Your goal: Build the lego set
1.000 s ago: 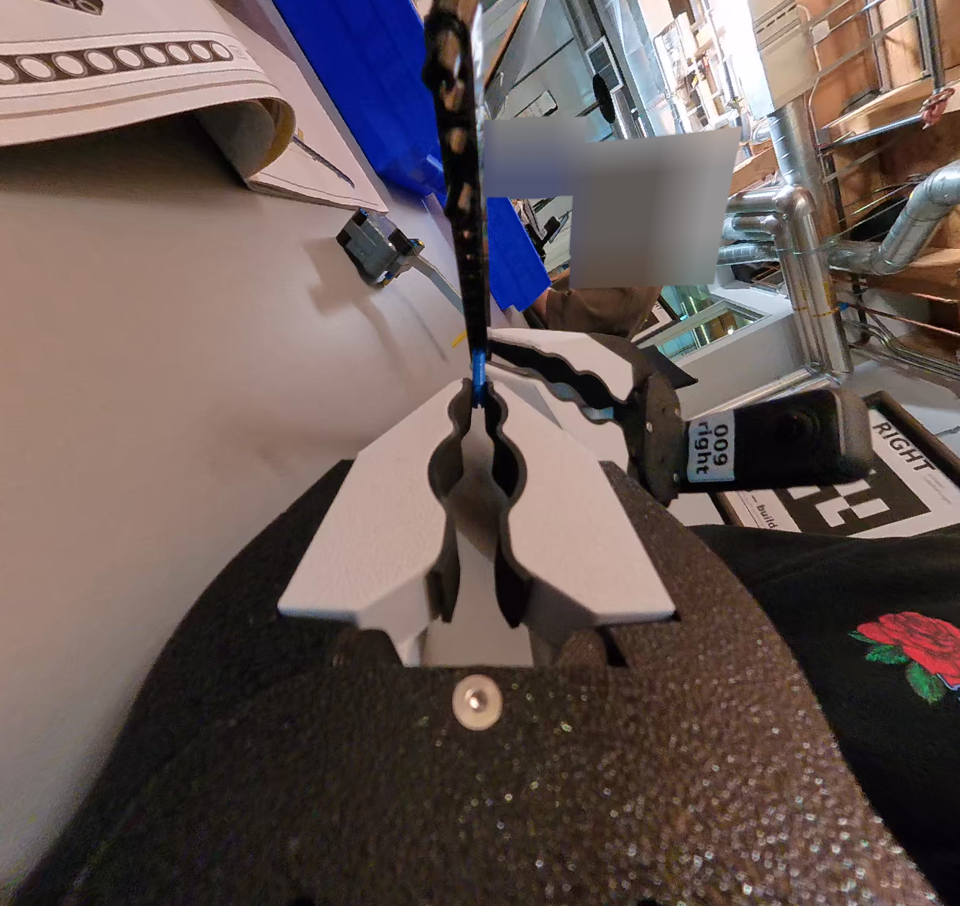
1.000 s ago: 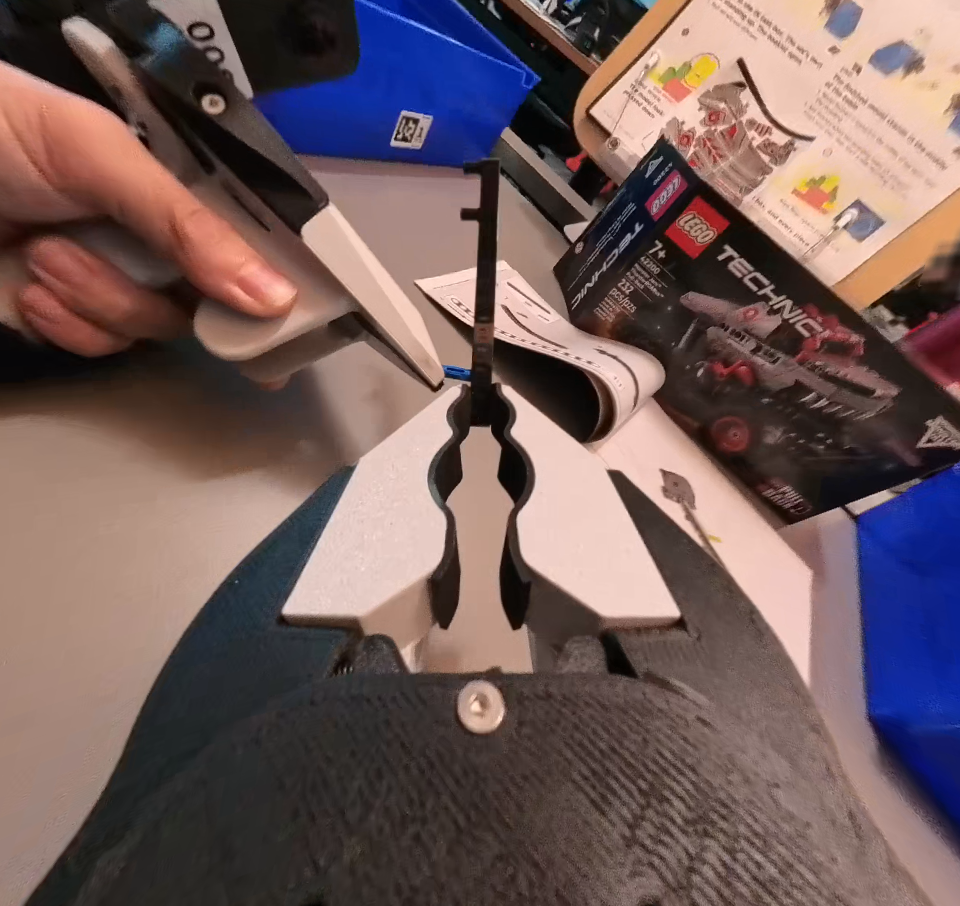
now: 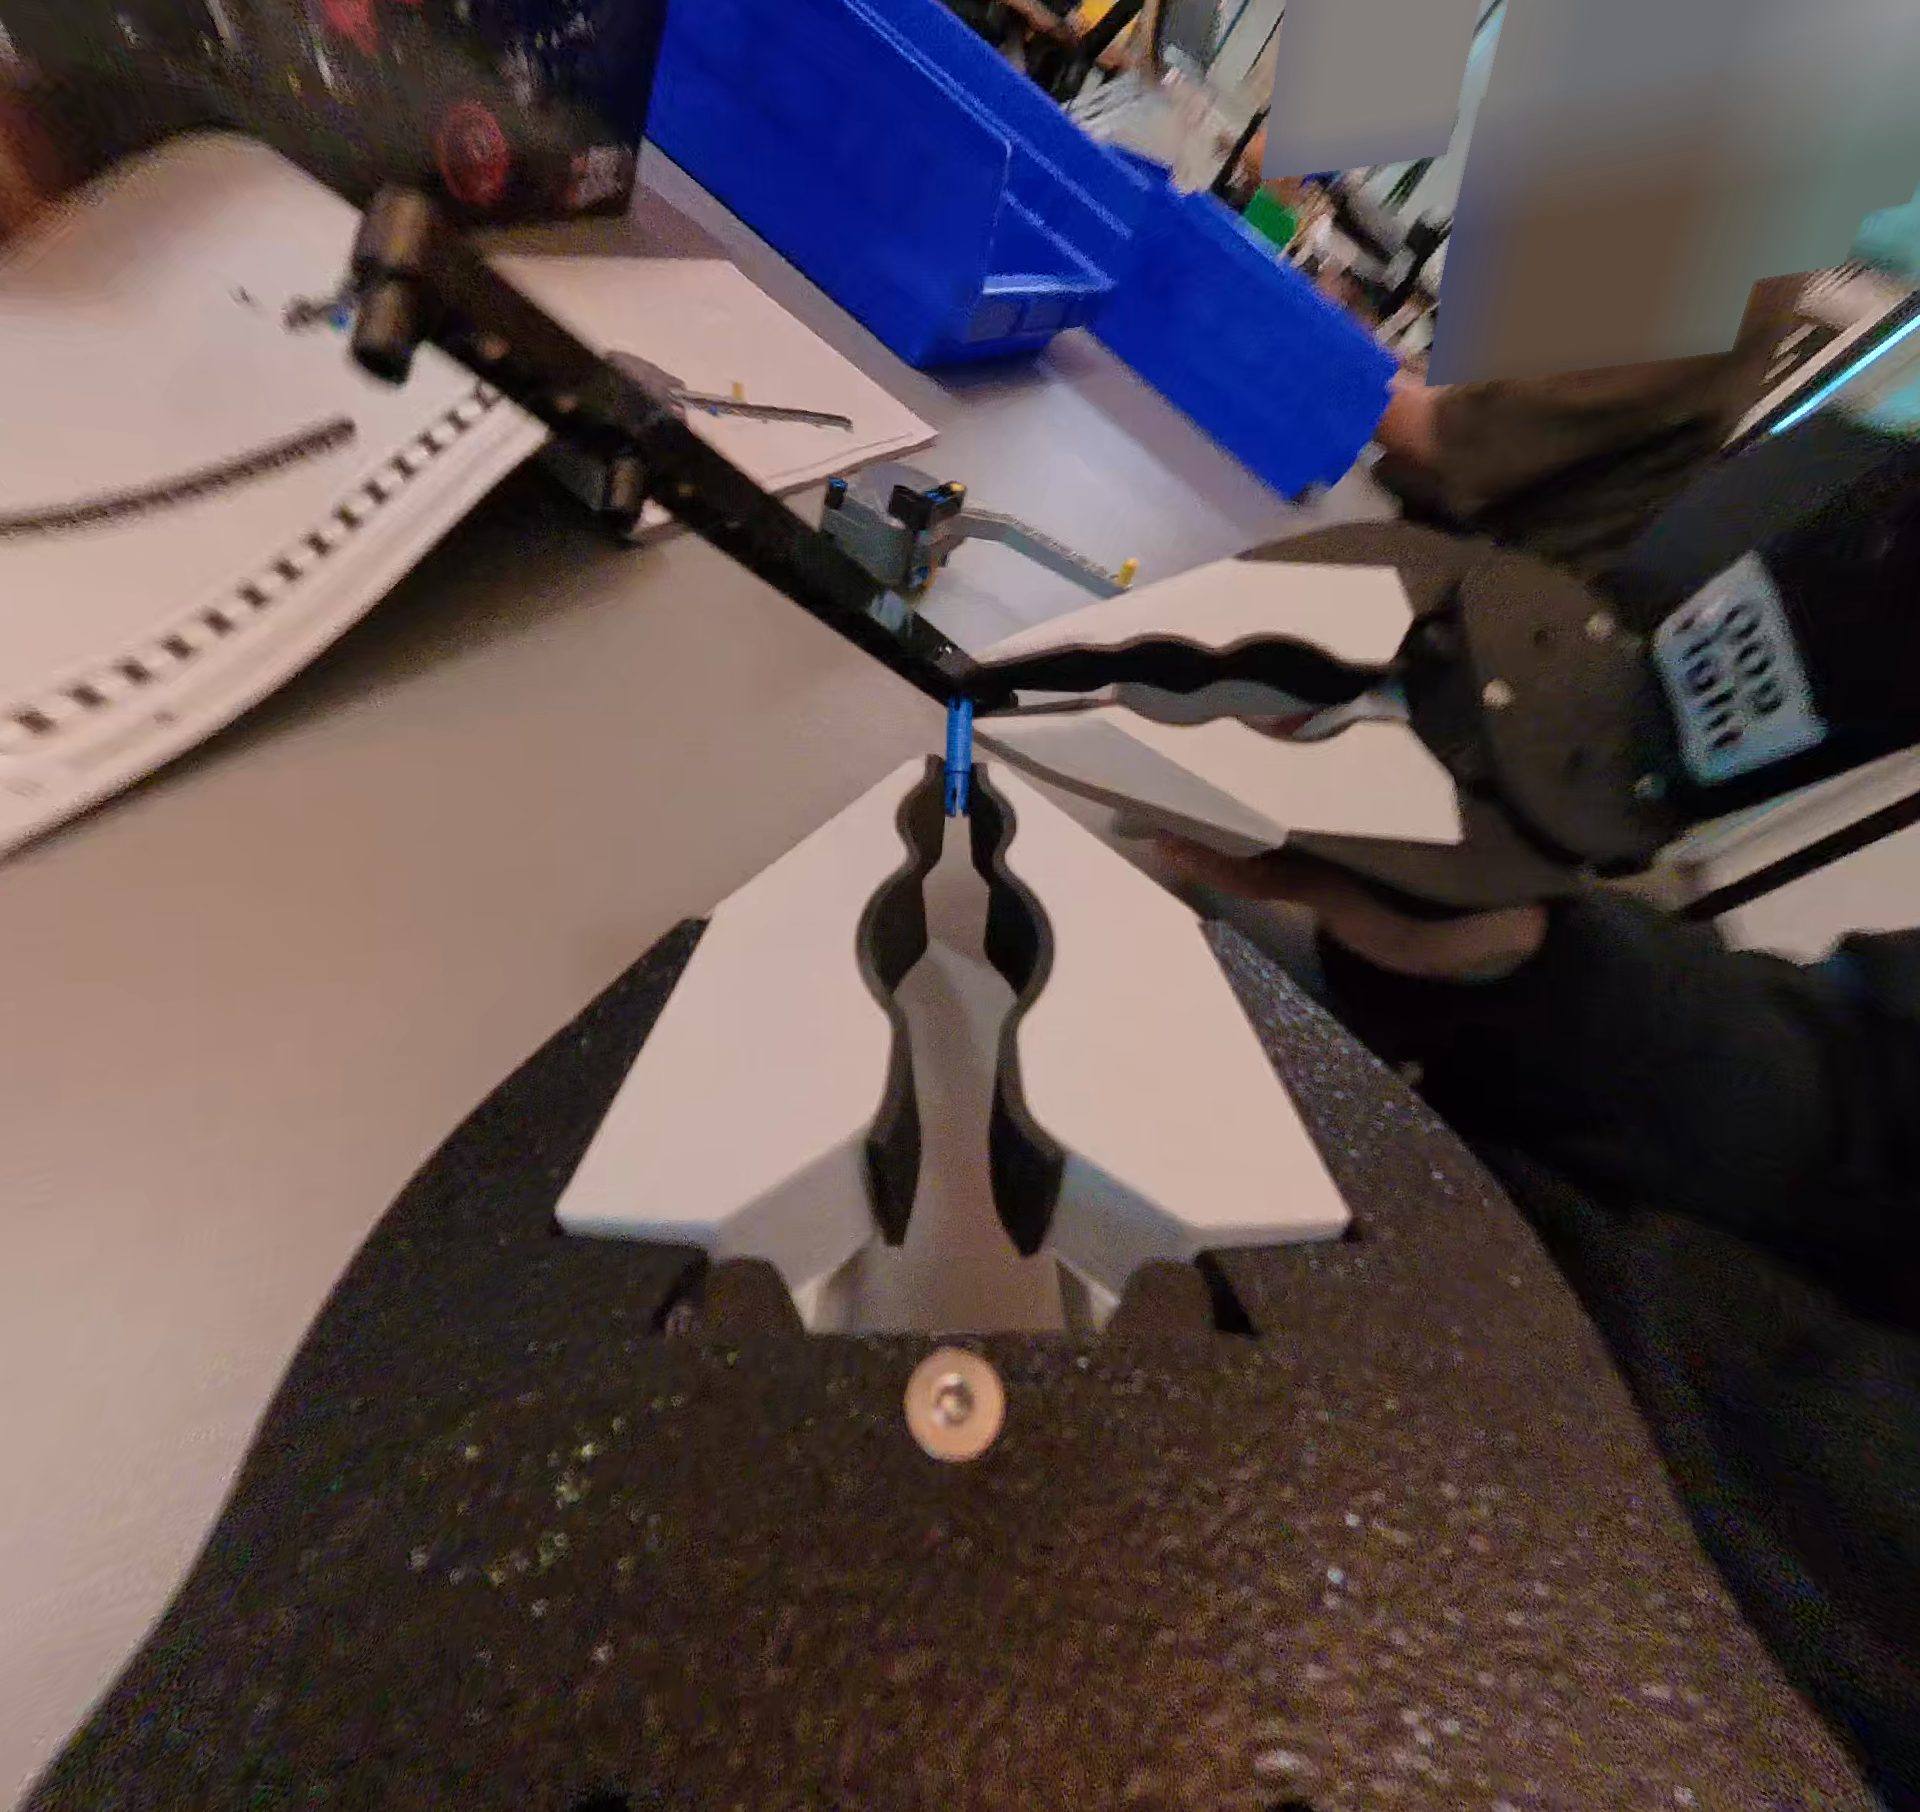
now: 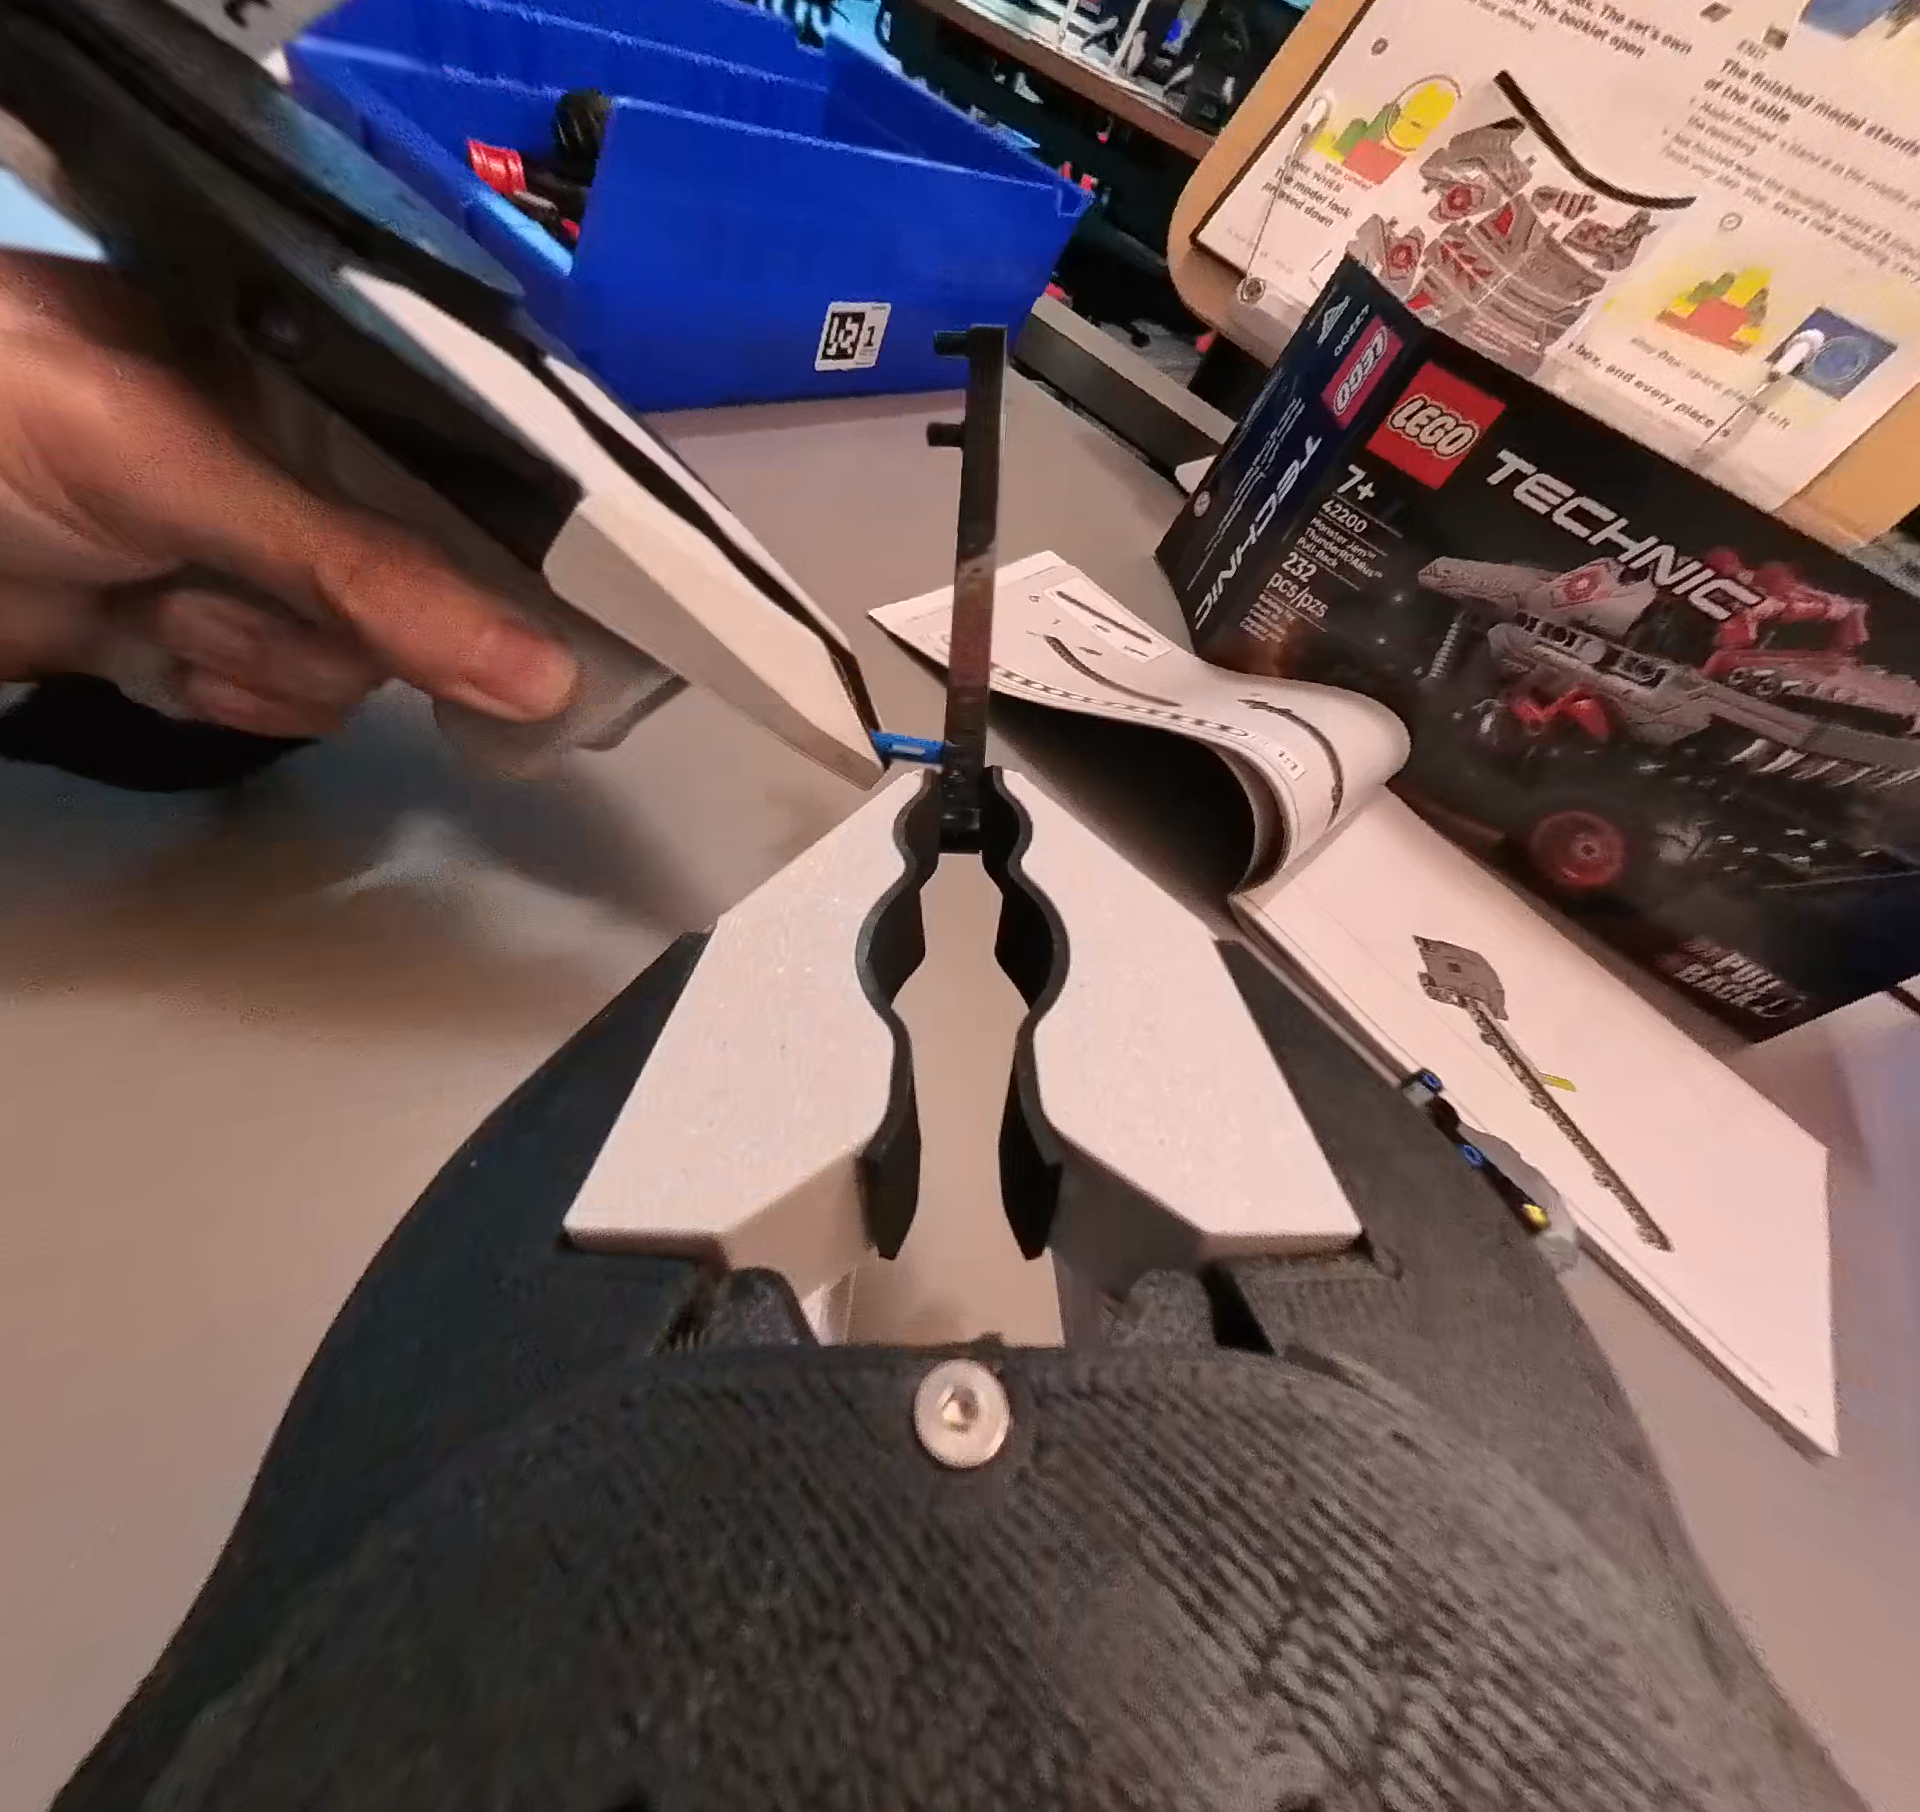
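Since a second ago the left view has swung: the black beam (image 3: 665,474), which stood upright in it, now slants up toward the left, and the boxes and open booklet have come into sight behind it.

The left gripper (image 3: 958,775) is closed on a small blue pin (image 3: 958,754), held by its near end, with the far end meeting the lowest part of the beam. The right gripper (image 4: 961,806) is clamped on the beam's bottom end, the beam standing straight up from its jaws; in this view the pin (image 4: 909,747) lies level, its tip at the beam's side just above the jaws.

Both pieces are in the air above the grey desk (image 4: 260,983), not resting on it. An instruction booklet (image 4: 1299,775) lies open toward the desk's far right, the set's box (image 4: 1558,619) beyond it, blue bins (image 4: 748,235) along the far edge.

The step appears to be seating the pin in the beam's end hole. It should go best with the pin square to the beam's face, pushed straight along its own axis while the right grip resists without twisting.
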`<state>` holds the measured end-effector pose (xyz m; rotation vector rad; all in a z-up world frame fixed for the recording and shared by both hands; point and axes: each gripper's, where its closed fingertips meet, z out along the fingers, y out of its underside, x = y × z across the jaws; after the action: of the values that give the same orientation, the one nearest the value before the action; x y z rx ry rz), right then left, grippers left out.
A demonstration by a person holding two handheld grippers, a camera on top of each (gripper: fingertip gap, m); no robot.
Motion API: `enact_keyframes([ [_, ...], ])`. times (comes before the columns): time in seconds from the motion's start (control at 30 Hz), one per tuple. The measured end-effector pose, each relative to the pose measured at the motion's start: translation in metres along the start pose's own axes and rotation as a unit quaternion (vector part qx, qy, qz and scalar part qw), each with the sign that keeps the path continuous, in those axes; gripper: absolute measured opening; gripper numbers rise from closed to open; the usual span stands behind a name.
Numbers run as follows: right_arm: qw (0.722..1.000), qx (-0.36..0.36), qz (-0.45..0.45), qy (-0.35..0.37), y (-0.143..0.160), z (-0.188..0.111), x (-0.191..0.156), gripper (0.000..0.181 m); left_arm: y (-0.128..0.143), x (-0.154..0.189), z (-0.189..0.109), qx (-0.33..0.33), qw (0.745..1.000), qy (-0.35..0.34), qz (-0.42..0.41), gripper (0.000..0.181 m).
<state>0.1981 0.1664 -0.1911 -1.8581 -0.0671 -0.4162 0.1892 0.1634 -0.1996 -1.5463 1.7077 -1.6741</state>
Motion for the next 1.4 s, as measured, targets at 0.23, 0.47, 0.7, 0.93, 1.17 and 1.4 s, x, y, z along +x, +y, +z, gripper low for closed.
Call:
enact_keyframes([
  [0.23, 1.0, 0.01, -0.003, 0.01, -0.005, -0.001, 0.001, 0.006, -0.005, 0.001, -0.002, -0.016, 0.994, -0.063, 0.085, 0.002],
  [0.47, 0.99, 0.03, -0.131, 0.043, -0.017, -0.005, -0.002, 0.006, -0.011, 0.013, -0.01, 0.041, 0.977, 0.133, -0.162, 0.001],
  [0.7, 0.984, 0.001, -0.17, 0.055, -0.007, -0.001, 0.0, 0.006, -0.004, 0.004, -0.003, 0.022, 0.998, 0.039, -0.054, 0.001],
  [0.93, 0.997, 0.025, -0.06, 0.029, -0.012, -0.003, -0.002, 0.006, -0.009, 0.004, -0.003, 0.005, 0.999, -0.025, 0.04, 0.002],
  [1.17, 0.999, 0.044, 0.026, -0.004, -0.012, -0.004, -0.003, 0.007, -0.01, 0.007, -0.003, 0.012, 0.997, -0.006, 0.073, 0.002],
  [1.4, 0.984, 0.087, 0.141, -0.065, -0.02, -0.008, -0.001, 0.006, -0.02, 0.017, -0.013, 0.041, 0.99, 0.02, 0.132, 0.021],
])
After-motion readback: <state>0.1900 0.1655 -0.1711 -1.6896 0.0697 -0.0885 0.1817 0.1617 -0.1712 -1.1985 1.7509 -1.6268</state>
